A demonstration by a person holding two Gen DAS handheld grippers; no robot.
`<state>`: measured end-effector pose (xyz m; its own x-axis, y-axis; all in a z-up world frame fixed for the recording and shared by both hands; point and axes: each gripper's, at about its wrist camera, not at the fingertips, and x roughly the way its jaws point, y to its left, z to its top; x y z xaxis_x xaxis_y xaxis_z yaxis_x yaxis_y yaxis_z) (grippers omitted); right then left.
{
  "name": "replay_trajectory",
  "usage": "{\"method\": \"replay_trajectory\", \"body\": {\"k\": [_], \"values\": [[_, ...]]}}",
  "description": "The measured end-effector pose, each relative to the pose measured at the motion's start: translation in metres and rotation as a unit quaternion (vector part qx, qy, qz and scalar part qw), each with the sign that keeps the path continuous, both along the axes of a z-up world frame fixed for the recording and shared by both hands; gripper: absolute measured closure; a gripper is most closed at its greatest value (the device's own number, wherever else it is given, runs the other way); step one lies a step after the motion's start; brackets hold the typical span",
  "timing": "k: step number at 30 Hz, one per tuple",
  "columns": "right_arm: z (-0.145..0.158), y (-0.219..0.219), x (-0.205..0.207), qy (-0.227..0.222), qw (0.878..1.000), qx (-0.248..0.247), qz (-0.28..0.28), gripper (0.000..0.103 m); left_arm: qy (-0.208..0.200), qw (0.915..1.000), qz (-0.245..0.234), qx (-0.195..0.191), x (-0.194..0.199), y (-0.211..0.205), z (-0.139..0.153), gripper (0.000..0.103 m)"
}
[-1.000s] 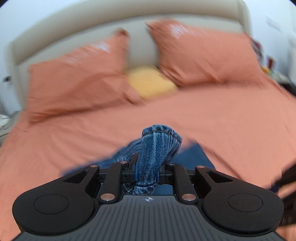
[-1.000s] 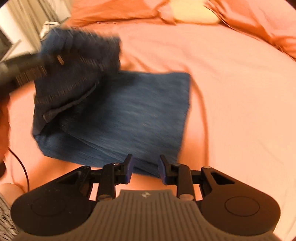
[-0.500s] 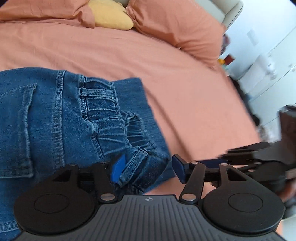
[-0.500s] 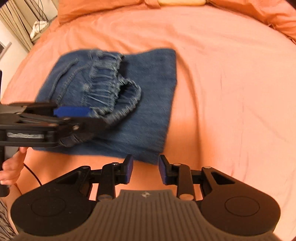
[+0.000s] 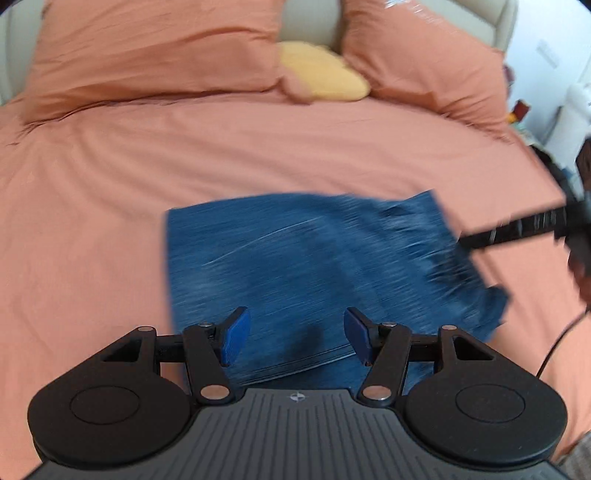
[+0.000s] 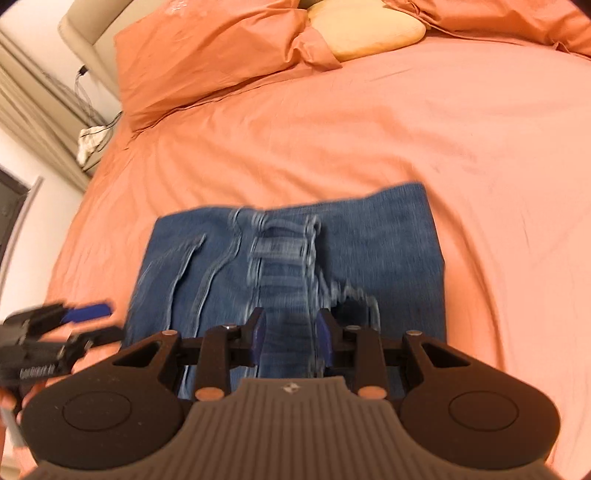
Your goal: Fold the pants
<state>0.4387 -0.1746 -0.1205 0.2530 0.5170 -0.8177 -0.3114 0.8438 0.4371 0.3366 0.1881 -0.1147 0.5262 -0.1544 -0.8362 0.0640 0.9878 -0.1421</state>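
Observation:
The blue denim pants [image 5: 314, 258] lie folded into a rough rectangle on the orange bed sheet [image 5: 110, 184]. In the right wrist view the pants [image 6: 388, 251] show their elastic waistband [image 6: 284, 251] running down the middle, on top of the fold. My left gripper [image 5: 295, 336] hovers open over the near edge of the pants with nothing between its blue pads. My right gripper [image 6: 290, 339] stands narrowly open just above the waistband, and I see no pad pressing on it. Each gripper shows in the other's view: the left gripper [image 6: 99, 321] at the left, the right gripper [image 5: 480, 238] at the right.
Two orange pillows [image 5: 147, 55] and a yellow cushion [image 5: 325, 74] lie at the head of the bed against a beige headboard [image 6: 85, 33]. A bedside spot with cables [image 6: 92, 136] and curtains is at the left. A thin black cable [image 5: 557, 347] trails at the right.
My left gripper has let go of the waistband, opened wide and drawn back off it. The pants dropped into a flat fold. My right gripper moved in over the waistband, its gap unchanged.

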Motion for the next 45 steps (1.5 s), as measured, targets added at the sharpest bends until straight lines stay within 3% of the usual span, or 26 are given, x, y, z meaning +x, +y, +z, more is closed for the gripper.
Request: {"method": "replay_trajectory", "body": {"k": [1,3,6,12,13,14,19,23,26,31,37,39,41,43,45], "values": [[-0.004,0.005,0.008,-0.002,1.0,0.002,-0.005,0.07,0.004,1.0,0.005,0.002,-0.001,0.008,-0.004,0.034],[-0.013,0.014,0.025,-0.002,1.0,0.0,-0.018,0.05,0.01,0.9998,0.017,-0.001,-0.003,0.023,-0.011,0.034],[-0.026,0.025,0.045,0.005,0.999,-0.008,-0.032,0.047,0.021,0.9993,0.028,-0.014,0.001,0.037,-0.025,0.035],[-0.056,0.04,0.065,0.056,0.997,0.02,-0.044,0.057,0.033,0.9986,0.029,-0.028,0.001,0.051,-0.039,0.037],[-0.056,0.042,0.063,0.054,0.997,0.017,-0.046,0.064,0.034,0.9985,0.03,-0.031,0.0,0.051,-0.039,0.037],[-0.053,0.043,0.062,0.046,0.998,0.012,-0.044,0.082,0.034,0.9984,0.03,-0.033,0.0,0.052,-0.039,0.038],[0.002,0.047,0.041,-0.006,1.0,0.015,-0.008,0.094,0.026,0.9981,0.037,-0.041,-0.004,0.052,-0.038,0.039],[0.067,0.04,0.004,-0.02,0.998,0.061,0.003,0.095,0.009,0.9981,0.03,-0.053,-0.012,0.052,-0.027,0.047],[0.087,0.026,-0.024,-0.034,0.998,0.052,0.0,0.095,-0.001,0.9982,0.022,-0.055,-0.017,0.047,-0.018,0.047],[0.03,-0.017,-0.026,0.032,0.996,0.038,-0.078,0.095,0.005,0.9989,0.022,-0.042,-0.02,0.034,-0.015,0.051],[-0.023,-0.021,-0.017,0.038,0.993,0.017,-0.11,0.095,0.02,0.9992,0.027,-0.023,-0.027,0.026,-0.019,0.051],[-0.03,-0.021,-0.013,0.042,0.992,0.019,-0.114,0.09,0.031,0.9988,0.032,-0.02,-0.026,0.026,-0.024,0.051],[-0.034,-0.024,-0.009,0.053,0.991,0.039,-0.118,0.072,0.033,0.9987,0.033,-0.021,-0.026,0.028,-0.028,0.051],[-0.038,-0.026,-0.004,0.062,0.989,0.058,-0.123,0.062,0.032,0.9987,0.033,-0.021,-0.026,0.031,-0.031,0.048],[-0.044,-0.024,0.003,0.066,0.987,0.064,-0.132,0.061,0.035,0.9985,0.035,-0.021,-0.024,0.034,-0.032,0.047]]}}
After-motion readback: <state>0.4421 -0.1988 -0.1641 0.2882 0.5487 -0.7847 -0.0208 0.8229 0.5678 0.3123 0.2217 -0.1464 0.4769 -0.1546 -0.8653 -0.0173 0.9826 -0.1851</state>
